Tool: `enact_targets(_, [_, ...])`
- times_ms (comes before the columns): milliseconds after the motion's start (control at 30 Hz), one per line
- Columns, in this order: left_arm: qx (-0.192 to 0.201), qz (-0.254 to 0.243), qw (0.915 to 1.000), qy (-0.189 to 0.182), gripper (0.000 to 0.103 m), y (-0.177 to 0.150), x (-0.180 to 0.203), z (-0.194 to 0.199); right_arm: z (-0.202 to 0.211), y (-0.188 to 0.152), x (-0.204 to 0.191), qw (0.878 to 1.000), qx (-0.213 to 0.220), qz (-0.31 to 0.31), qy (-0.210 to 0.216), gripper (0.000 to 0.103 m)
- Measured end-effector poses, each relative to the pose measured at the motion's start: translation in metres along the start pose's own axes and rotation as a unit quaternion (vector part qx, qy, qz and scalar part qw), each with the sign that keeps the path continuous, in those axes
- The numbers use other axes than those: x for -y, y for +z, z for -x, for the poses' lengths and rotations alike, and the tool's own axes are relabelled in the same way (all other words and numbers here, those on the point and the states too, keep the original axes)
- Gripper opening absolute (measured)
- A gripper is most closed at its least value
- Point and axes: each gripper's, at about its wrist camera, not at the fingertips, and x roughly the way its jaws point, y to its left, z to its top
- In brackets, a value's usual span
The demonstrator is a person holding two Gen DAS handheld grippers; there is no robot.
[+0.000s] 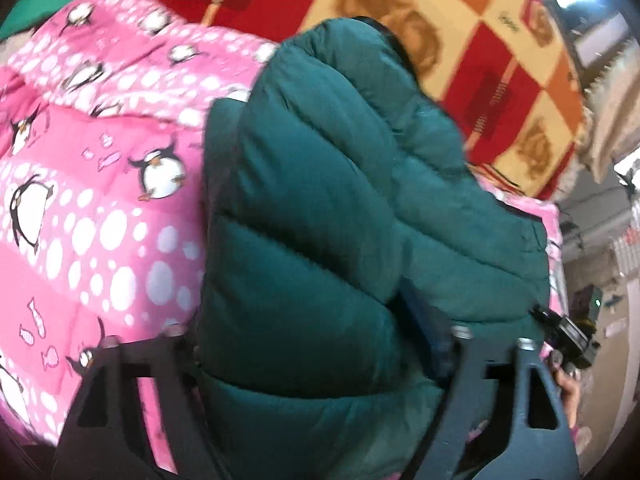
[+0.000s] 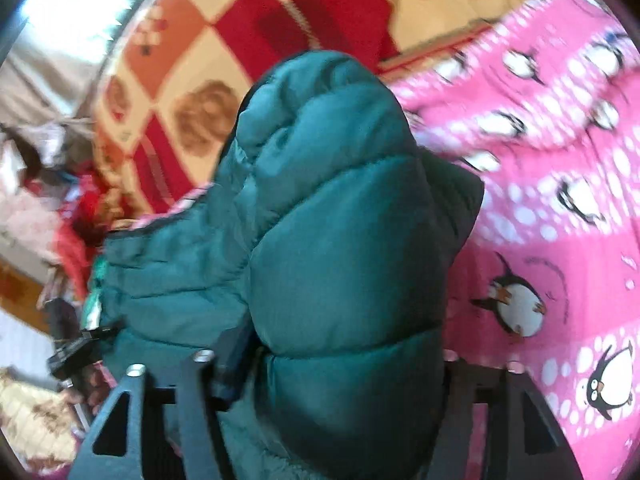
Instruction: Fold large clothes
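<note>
Here we angle both grippers, left (image 1: pixel 316 364) and right (image 2: pixel 328 380), steeply down over the pink penguin blanket (image 1: pixel 100 200). Each set of jaws stands wide around a bulge of the teal puffer jacket (image 1: pixel 320 200); whether they pinch it we cannot tell. The jacket lies bunched and quilted on the blanket.

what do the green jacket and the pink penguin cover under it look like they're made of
Green jacket: looks like a padded puffer with a smooth, faintly shiny synthetic shell, stitched into puffy bands.
Pink penguin cover: seems a soft printed fabric, matte; it lies in rounded folds. The blur leaves the exact fibre open.
</note>
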Motion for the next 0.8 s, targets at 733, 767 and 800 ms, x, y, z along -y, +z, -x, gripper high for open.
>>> enact_targets(733, [0.181, -0.118, 0.963, 0.162, 0.098, -0.042, 0.07, 0.079, 0.07, -0.032, -0.056, 0.984, 0.117, 0.054, -0.121, 0.085])
enact_targets(767, [0.184, -0.12, 0.962, 0.162, 0.098, -0.047, 0.075, 0.079, 0.071, -0.034, -0.061, 0.984, 0.12, 0.056, -0.121, 0.085])
enact_targets(800, [0.186, -0.124, 0.9611, 0.163, 0.098, -0.052, 0.079, 0.078, 0.07, -0.038, -0.068, 0.983, 0.123, 0.06, -0.124, 0.085])
